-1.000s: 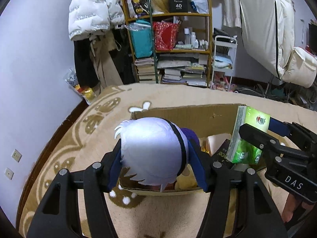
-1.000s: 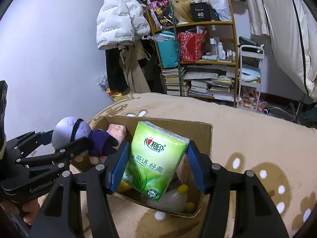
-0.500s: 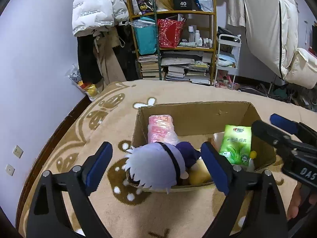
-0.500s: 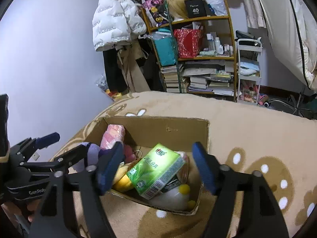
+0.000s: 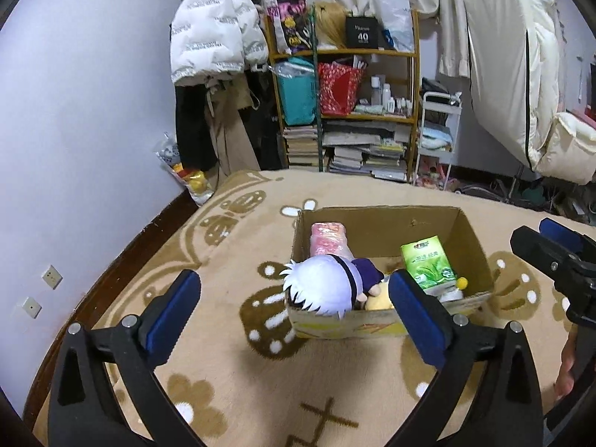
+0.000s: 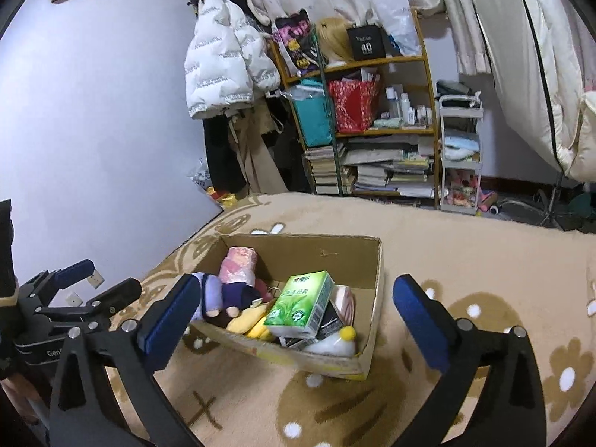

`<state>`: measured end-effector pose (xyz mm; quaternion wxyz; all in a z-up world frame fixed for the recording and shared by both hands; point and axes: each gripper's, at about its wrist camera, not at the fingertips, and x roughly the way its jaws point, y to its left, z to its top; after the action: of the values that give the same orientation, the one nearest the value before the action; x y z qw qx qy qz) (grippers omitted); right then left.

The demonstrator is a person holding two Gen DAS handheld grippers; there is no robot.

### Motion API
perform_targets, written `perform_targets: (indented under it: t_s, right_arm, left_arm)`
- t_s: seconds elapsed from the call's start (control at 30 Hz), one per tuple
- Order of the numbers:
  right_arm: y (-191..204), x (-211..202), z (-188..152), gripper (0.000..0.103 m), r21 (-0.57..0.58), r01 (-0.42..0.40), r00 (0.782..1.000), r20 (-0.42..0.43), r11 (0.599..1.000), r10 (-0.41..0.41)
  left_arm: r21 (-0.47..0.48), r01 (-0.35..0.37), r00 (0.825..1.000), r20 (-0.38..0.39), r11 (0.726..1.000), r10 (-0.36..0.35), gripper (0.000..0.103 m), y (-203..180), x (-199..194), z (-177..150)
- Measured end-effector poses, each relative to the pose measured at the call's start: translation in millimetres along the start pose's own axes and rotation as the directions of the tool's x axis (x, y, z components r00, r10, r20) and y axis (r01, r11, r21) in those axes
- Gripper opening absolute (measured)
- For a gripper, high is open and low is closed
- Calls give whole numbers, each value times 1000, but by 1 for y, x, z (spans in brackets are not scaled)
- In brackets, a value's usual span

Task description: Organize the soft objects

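An open cardboard box [image 5: 421, 219] sits on the tan carpet; it also shows in the right wrist view [image 6: 376, 283]. A white-haired plush doll [image 5: 324, 288] lies at its near left corner, also seen in the right wrist view [image 6: 219, 294]. A green tissue pack [image 5: 428, 260] [image 6: 303, 303], a pink pack [image 5: 327, 240] [image 6: 240, 266] and a yellow plush [image 6: 251, 322] lie inside. My left gripper [image 5: 294, 313] is open and empty, in front of the box. My right gripper [image 6: 292, 324] is open and empty, near the box's front.
The tan patterned carpet [image 5: 238, 372] surrounds the box. A wooden shelf [image 5: 346, 111] with books and bags stands at the back, a white trolley [image 5: 436, 149] beside it. A purple wall [image 5: 74, 111] runs along the left.
Both grippers opened and drew back. The doll left the left gripper and the tissue pack left the right gripper; both now lie in the box.
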<state>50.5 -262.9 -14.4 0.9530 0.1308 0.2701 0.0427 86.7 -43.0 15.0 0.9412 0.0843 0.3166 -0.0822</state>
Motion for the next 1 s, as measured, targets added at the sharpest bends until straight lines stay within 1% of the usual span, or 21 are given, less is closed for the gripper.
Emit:
perform_targets:
  t_s: [0.23,0.37,0.5,0.57,0.67,0.77,0.9,1.0]
  right_arm:
    - [15,-38,-3,103,-40,14,999,50,999,-12]
    - [17,-55,-8,103,-46,27,998,61,999,-24]
    - [17,-72,-17,103,-48,50,996,72,998,-47]
    - [17,-77,-18,103,-48,57,996,79,997,-53]
    - [17,-86,-21,103,-45,59,994,92,997,-54]
    - [16,-92,-25,103,-47,64,993,106,997,-59]
    - [17,-97,-30,103,-64,74,992,106,995,-67]
    - [18,-99,-34,103,-72,72,992,105,995,-64]
  left_arm:
    - [-17,-14,998,56,1000,14,101,9,-42,-3]
    - [-34,-9,998,65,999,11,101,14,-58,-5]
    - [-38,-13,997,71,999,15,102,17,-71,-14]
    - [-46,-13,997,73,999,16,102,18,-79,-20]
    - [-29,-14,997,78,999,16,102,16,-90,-29]
    - [-4,-28,994,101,1000,28,102,12,-104,-37]
    - [-6,-44,988,148,999,45,102,10,-119,-44]
    - [4,-42,984,175,999,41,102,7,-126,-47]
